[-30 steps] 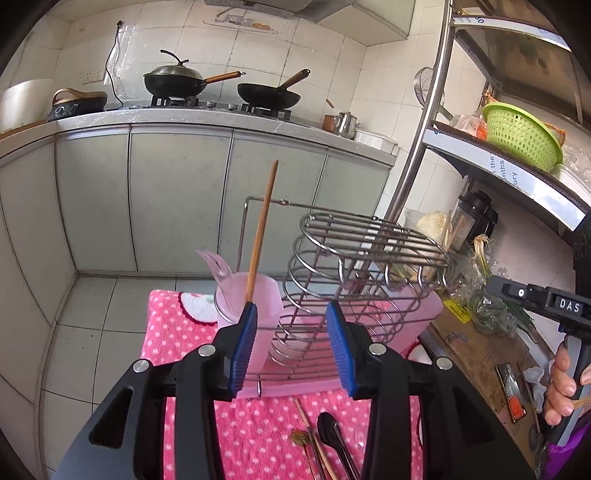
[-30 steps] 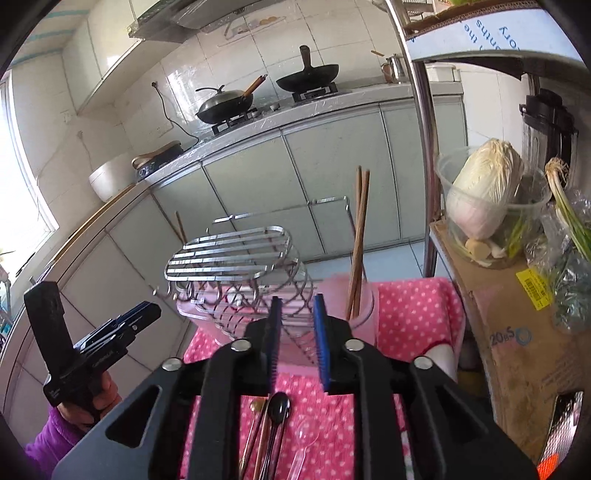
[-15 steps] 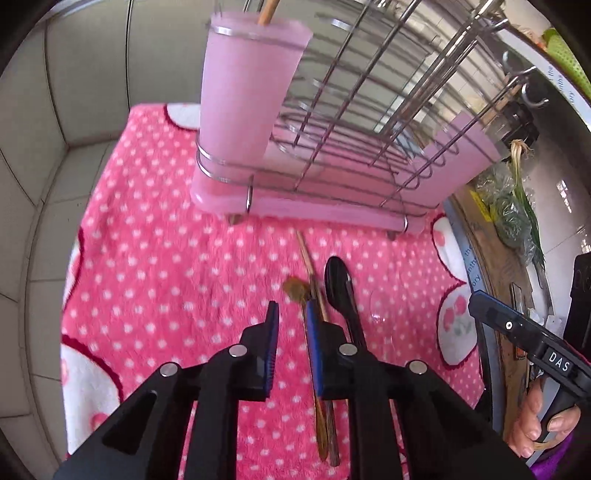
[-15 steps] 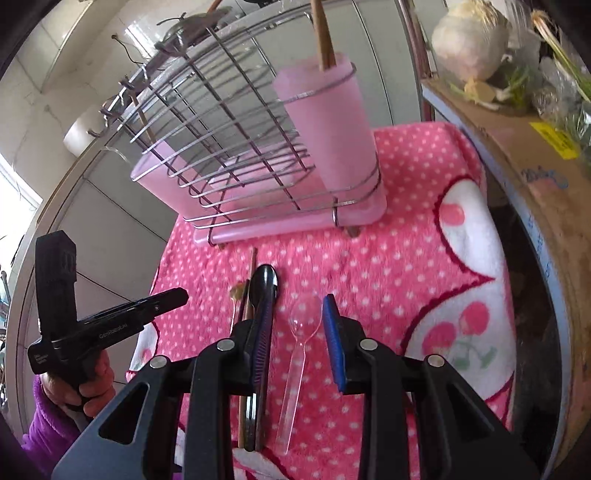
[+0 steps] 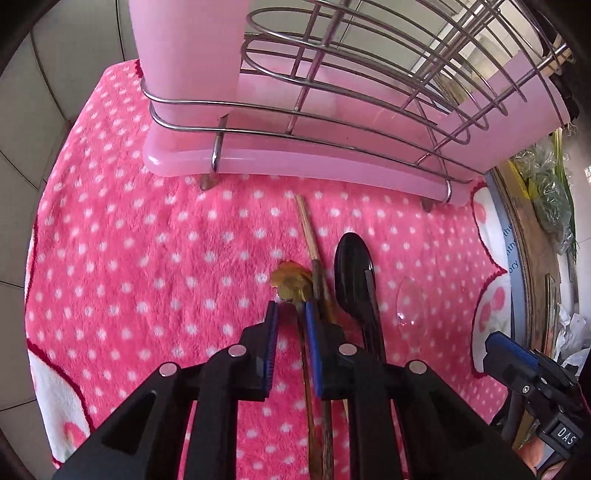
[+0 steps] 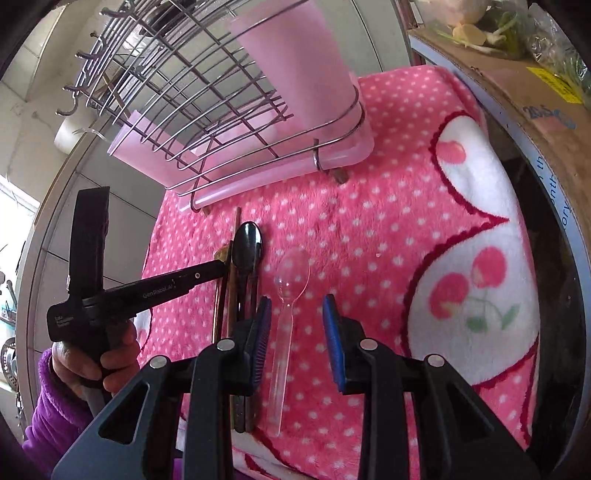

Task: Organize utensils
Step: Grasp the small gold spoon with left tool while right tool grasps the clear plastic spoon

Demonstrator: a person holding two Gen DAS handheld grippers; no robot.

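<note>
My left tool (image 5: pixel 291 307) nearly together astride brass spoon (image 5: pixel 291 284) neck, clamp unclear; right tool (image 6: pixel 295 306) apart over clear spoon (image 6: pixel 290 291), both bound for rack (image 5: pixel 332 110)

Pink dotted towel (image 6: pixel 388 206) under rack (image 6: pixel 280 170), spoons, chopsticks (side by side).

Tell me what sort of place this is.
Most likely a home kitchen: a wire dish rack with pink cups stands on a pink dotted towel, spoons and chopsticks lie before it, and leafy vegetables sit nearby.
</note>
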